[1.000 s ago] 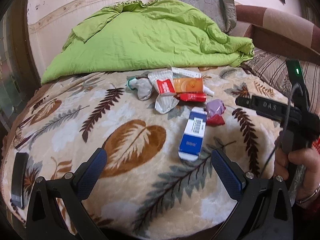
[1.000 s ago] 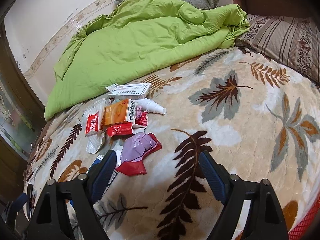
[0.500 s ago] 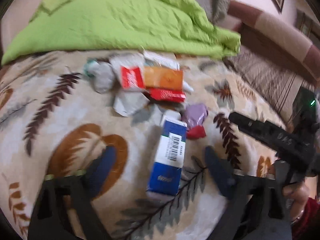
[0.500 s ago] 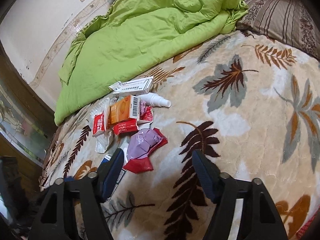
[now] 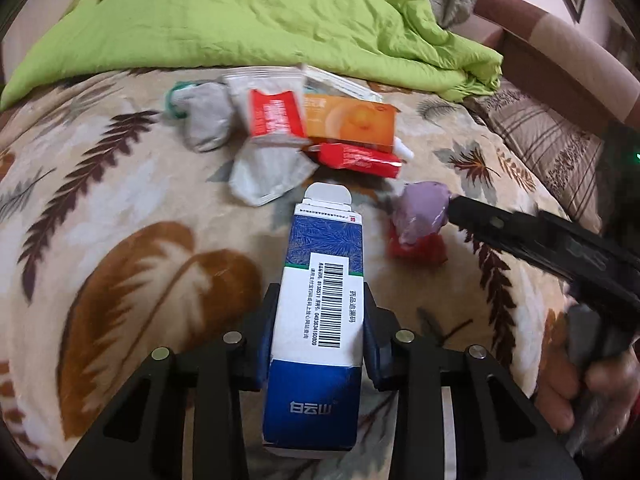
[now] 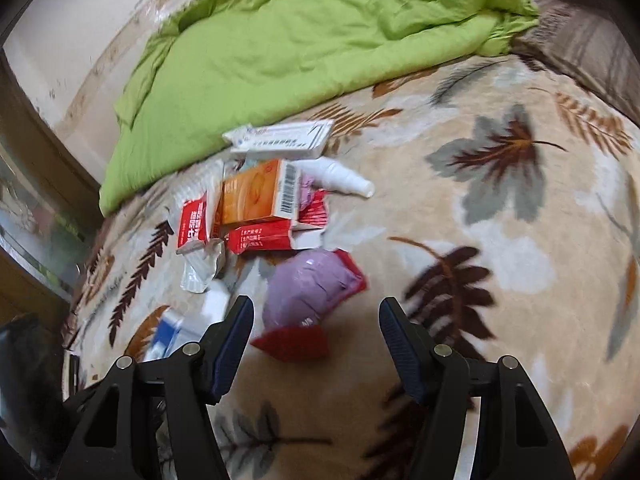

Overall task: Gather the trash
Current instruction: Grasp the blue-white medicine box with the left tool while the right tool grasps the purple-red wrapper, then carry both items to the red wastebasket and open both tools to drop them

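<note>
A blue and white carton (image 5: 320, 312) with a barcode lies on the leaf-patterned blanket, and my left gripper (image 5: 319, 332) is shut on its sides. The same carton (image 6: 172, 330) shows at lower left in the right wrist view. My right gripper (image 6: 316, 326) stands open just short of a purple and red wrapper (image 6: 308, 292), whose near end lies between the fingertips. In the left wrist view one right finger (image 5: 520, 232) reaches to the purple wrapper (image 5: 420, 212). Beyond lie an orange box (image 6: 256, 196), red packets (image 6: 264, 238), a white bottle (image 6: 340, 176) and grey masks (image 5: 208, 120).
A crumpled green quilt (image 6: 300, 36) covers the far side of the bed. A striped pillow (image 5: 536, 136) lies at the right. A white flat box (image 6: 280, 140) rests by the quilt's edge. Bare blanket (image 6: 520, 240) stretches to the right of the trash pile. A hand (image 5: 588, 392) holds the right gripper.
My left gripper moved forward over the blue and white carton and shut on it. My right gripper advanced toward the purple and red wrapper, still open.
</note>
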Action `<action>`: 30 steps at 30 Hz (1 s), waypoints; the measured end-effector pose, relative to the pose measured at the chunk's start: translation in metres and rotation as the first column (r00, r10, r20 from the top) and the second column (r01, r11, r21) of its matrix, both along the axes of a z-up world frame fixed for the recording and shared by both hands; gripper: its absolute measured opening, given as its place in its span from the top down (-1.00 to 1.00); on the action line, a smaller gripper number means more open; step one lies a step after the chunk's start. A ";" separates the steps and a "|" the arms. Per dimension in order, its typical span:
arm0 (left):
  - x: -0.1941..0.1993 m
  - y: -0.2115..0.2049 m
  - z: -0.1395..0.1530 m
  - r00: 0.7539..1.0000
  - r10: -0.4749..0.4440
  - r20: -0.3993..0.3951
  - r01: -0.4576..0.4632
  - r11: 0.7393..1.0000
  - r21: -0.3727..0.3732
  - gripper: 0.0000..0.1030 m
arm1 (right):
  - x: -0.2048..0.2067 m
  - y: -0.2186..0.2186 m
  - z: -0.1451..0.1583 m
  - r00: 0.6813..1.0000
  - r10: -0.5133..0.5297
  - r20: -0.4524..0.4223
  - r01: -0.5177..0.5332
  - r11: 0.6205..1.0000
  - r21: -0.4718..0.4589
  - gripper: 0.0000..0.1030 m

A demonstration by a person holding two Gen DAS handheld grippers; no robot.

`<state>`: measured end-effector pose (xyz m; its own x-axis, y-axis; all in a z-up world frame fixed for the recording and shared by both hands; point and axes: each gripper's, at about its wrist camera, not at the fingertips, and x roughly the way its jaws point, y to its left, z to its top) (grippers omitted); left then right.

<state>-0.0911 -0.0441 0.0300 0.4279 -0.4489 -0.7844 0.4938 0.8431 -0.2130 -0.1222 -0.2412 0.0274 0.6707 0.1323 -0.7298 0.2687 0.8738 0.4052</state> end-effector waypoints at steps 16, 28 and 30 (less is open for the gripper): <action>-0.034 0.021 0.015 0.991 0.036 0.126 -0.039 0.999 0.026 0.33 | -0.046 0.047 0.031 0.992 0.083 0.093 -0.064 0.979 -0.195 0.36; -0.069 0.026 0.040 0.984 0.019 0.178 -0.020 1.000 0.004 0.33 | -0.087 0.063 0.064 0.982 0.103 0.160 -0.065 0.972 -0.227 0.36; -0.071 0.027 0.043 0.983 0.020 0.184 -0.021 1.000 0.003 0.33 | -0.090 0.064 0.067 0.981 0.102 0.166 -0.062 0.971 -0.229 0.36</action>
<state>-0.1625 -0.0167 0.0730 0.5740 -0.4351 -0.6937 0.5070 0.8541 -0.1162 -0.2121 -0.1770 0.0940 0.7843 0.0401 -0.6191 0.1346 0.9632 0.2329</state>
